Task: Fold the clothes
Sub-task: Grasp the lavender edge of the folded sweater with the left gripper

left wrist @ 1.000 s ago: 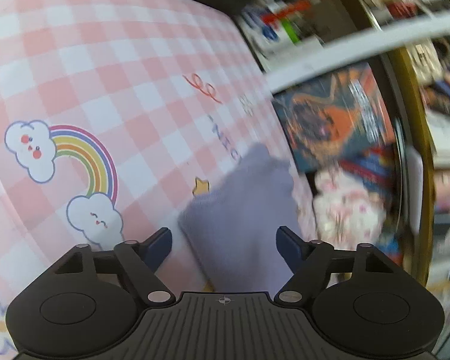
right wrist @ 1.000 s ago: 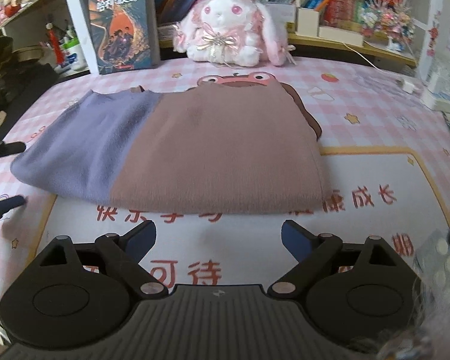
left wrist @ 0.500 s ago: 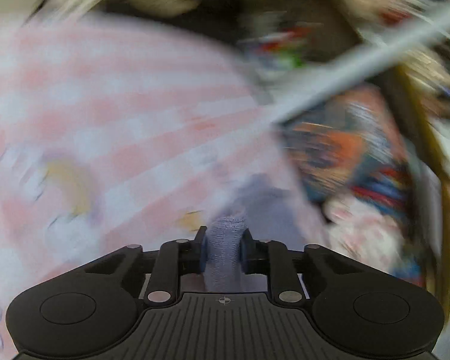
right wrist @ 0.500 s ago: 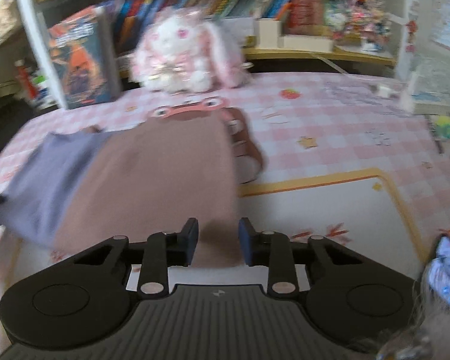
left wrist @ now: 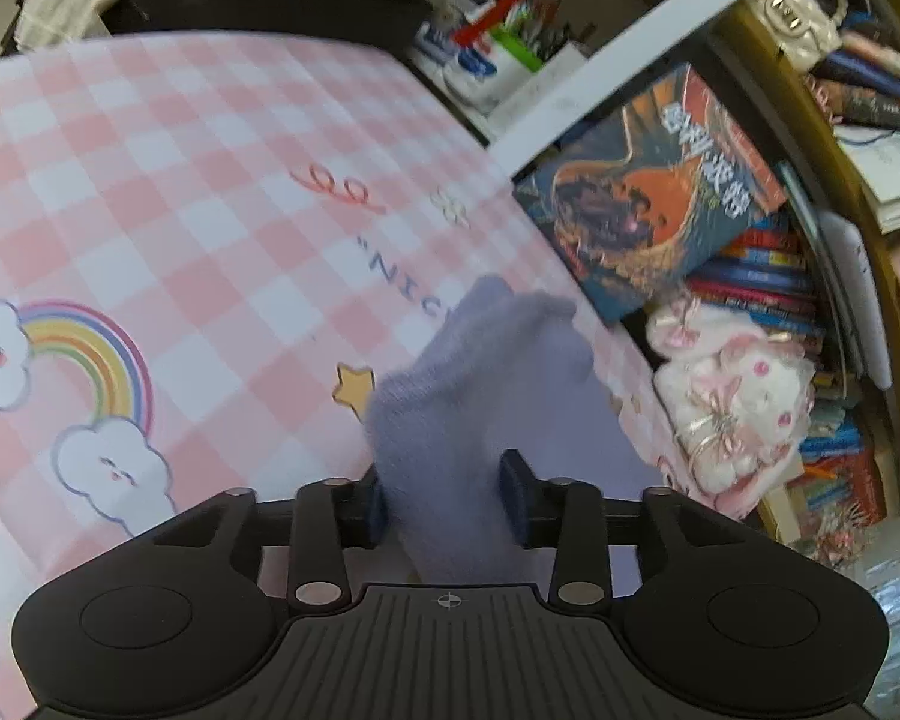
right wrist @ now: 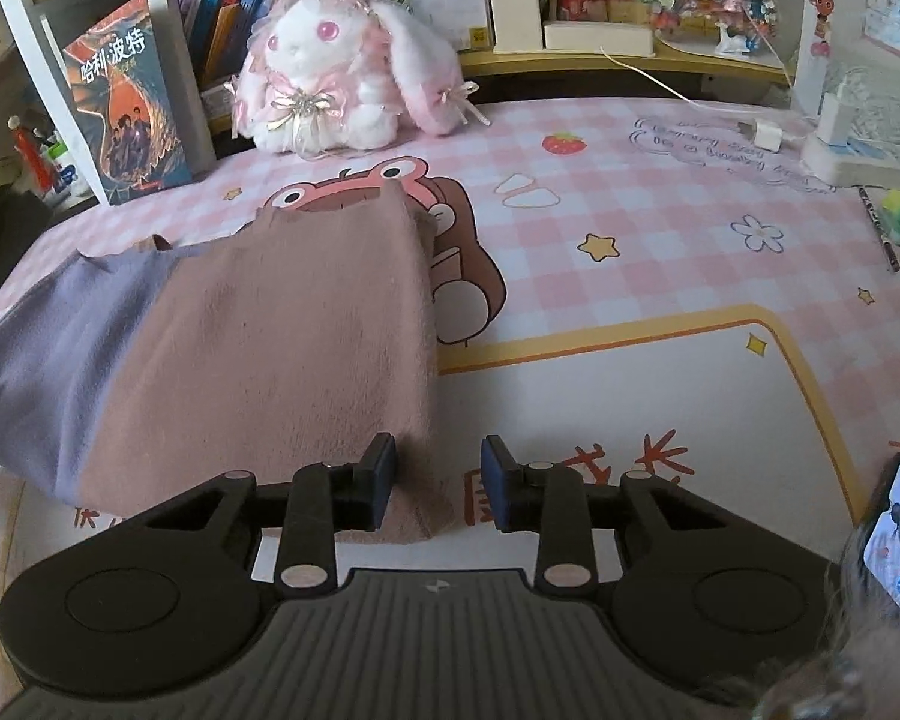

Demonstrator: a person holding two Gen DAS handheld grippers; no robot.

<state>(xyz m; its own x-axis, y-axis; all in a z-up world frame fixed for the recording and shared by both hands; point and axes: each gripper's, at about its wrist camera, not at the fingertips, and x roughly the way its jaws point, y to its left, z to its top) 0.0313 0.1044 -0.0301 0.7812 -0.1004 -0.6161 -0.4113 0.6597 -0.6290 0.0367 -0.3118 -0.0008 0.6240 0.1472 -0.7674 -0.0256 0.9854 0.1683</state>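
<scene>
Two grippers were at one garment [right wrist: 258,348], a fuzzy knit piece, purple at its left end and brown across the rest, lying flat on the pink checked mat [right wrist: 660,252]. At about nine o'clock of the cloth, my left gripper [left wrist: 444,498] had its jaws pressed in on a bunched fold of the purple end [left wrist: 480,396], lifted a little off the mat. At about five o'clock, my right gripper [right wrist: 437,483] stood with a narrow gap, the brown corner lying between the fingers [right wrist: 381,474]; whether it was truly pinched I could not tell.

I judged the cloth light, soft and limp, with a plush nap that grips well but sags wherever unsupported. Corners and edges seemed the best hold, both layers taken together so the fold would not slide apart.

As for containers, I saw a pen holder [left wrist: 498,54] past the mat's far edge, stuffed with pens, and white boxes [right wrist: 516,18] on the shelf, their contents hidden.
</scene>
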